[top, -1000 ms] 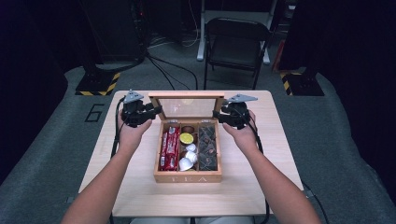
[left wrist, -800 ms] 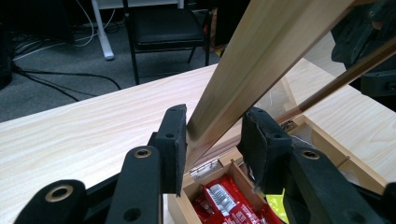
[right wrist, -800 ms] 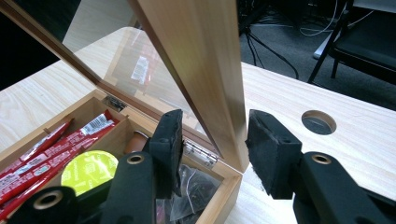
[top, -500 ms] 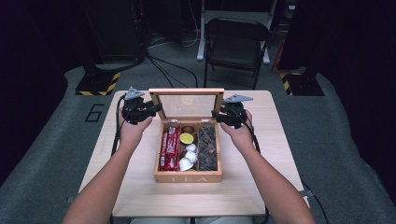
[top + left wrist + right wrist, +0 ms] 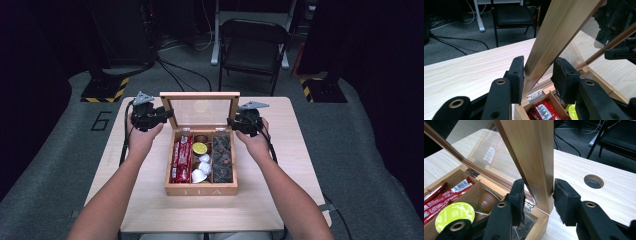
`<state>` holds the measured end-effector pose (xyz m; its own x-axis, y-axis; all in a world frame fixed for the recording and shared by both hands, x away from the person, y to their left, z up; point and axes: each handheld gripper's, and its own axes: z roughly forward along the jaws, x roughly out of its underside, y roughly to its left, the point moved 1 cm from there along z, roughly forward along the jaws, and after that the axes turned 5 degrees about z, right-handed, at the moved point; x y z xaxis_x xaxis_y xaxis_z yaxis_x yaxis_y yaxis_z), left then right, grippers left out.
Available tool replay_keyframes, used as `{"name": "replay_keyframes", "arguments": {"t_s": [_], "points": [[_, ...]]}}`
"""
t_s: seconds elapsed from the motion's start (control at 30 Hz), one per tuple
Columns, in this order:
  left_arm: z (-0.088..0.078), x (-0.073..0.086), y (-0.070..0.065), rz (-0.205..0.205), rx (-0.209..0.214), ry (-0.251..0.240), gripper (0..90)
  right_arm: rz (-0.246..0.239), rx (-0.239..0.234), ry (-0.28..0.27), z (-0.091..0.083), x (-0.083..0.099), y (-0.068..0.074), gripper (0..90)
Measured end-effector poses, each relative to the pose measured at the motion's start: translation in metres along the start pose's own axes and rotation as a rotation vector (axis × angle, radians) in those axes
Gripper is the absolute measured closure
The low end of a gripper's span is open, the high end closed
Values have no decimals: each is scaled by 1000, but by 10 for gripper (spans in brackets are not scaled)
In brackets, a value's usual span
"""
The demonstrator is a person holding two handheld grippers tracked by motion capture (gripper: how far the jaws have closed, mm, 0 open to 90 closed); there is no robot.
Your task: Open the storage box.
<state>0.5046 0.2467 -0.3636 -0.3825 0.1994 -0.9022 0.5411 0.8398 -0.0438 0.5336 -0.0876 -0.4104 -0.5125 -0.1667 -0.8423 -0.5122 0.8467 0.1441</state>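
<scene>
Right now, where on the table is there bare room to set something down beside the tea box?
Bare tabletop lies right of the tea box, and left of it, outside each forearm. A strip runs along the near edge. A narrow strip lies behind the raised lid. It is crowded at the lid's sides, by the left gripper and right gripper.

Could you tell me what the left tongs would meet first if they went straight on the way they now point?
The left tongs already straddle the side rail of the box lid, so that rail sits in their path at once. Beyond it, the line seems to run through the lid's clear pane toward the right tongs, though depth is hard to judge.
</scene>
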Motion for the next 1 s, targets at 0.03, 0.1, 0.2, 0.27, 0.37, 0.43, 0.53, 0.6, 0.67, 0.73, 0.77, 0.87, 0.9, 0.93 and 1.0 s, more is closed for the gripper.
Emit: {"name": "replay_keyframes", "arguments": {"t_s": [0.03,0.1,0.2,0.27,0.37,0.43,0.53,0.6,0.67,0.73,0.77,0.87,0.9,0.93,1.0], "points": [[1,0,1,0,1,-5,614,-4,1,1,1,0,0,609],[1,0,2,-7,6,-6,613,-10,6,4,3,1,-1,608],[2,0,2,-5,0,-8,614,-25,9,7,5,2,-2,608],[2,0,2,-8,1,-8,614,-27,8,9,7,2,-2,606],[2,0,2,-9,3,-7,614,-28,12,15,9,3,-2,607],[2,0,2,-8,2,-7,615,-22,9,15,9,4,-2,607],[3,-1,3,-13,1,-7,615,-23,7,14,10,4,-3,613],[3,-1,3,-14,-1,-7,615,-20,5,15,10,5,-4,615],[4,-1,3,-19,-3,-9,615,-16,4,15,11,5,-5,616],[5,-1,4,-20,-4,-9,615,-17,1,11,11,5,-6,619],[5,-2,4,-22,-5,-8,615,-17,2,10,12,5,-6,621],[6,-3,5,-19,-9,-4,617,-3,5,14,12,5,-5,624],[7,-4,5,-23,-11,-3,618,-5,4,13,12,5,-5,625],[7,-4,5,-25,-12,-2,618,-4,5,13,12,5,-6,625],[8,-4,6,-26,-11,-1,618,-2,7,15,12,4,-5,628]]}}
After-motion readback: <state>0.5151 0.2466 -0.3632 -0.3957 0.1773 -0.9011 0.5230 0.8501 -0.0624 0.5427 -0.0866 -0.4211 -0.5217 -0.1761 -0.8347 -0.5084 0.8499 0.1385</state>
